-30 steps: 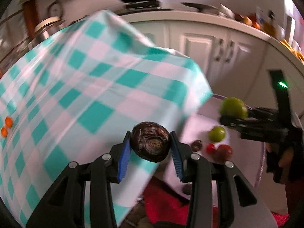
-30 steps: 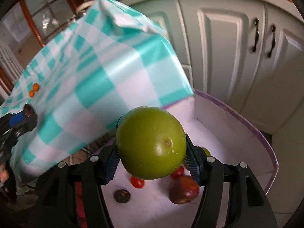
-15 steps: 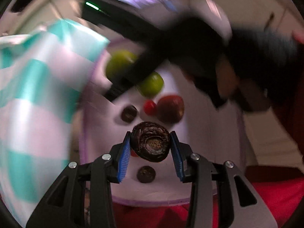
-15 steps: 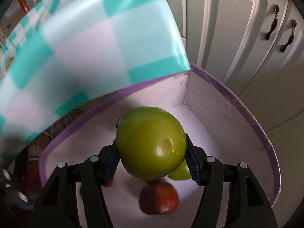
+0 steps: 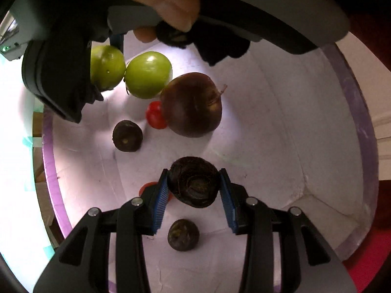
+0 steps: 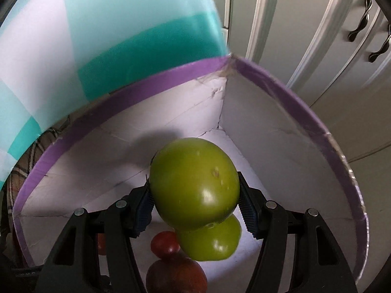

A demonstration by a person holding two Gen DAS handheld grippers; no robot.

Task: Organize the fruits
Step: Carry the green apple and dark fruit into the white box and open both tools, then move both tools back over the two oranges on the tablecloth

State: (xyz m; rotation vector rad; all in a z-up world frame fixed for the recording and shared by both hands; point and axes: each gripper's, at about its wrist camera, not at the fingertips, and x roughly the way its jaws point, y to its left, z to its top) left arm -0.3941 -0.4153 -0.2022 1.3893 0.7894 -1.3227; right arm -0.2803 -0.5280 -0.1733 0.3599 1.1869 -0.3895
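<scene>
My left gripper (image 5: 194,193) is shut on a dark wrinkled fruit (image 5: 194,185), held over the inside of a white box with a purple rim (image 5: 352,92). My right gripper (image 6: 195,202) is shut on a large green fruit (image 6: 194,183), low inside the same box (image 6: 171,75); it shows in the left wrist view too (image 5: 107,67). On the box floor lie a second green fruit (image 5: 147,74), a big dark red fruit (image 5: 193,105), a small red fruit (image 5: 155,116) and two small dark fruits (image 5: 127,135).
A teal and white checked tablecloth (image 6: 97,36) hangs over the box's far-left edge. White cabinet doors with dark handles (image 6: 359,29) stand behind the box. Red cloth (image 5: 366,263) lies beside the box. The right-hand gripper body and the person's hand (image 5: 171,0) fill the top of the left view.
Both grippers have moved from beside the table down into the box, each still holding its fruit. The right gripper's green fruit now sits just above the other green fruit.
</scene>
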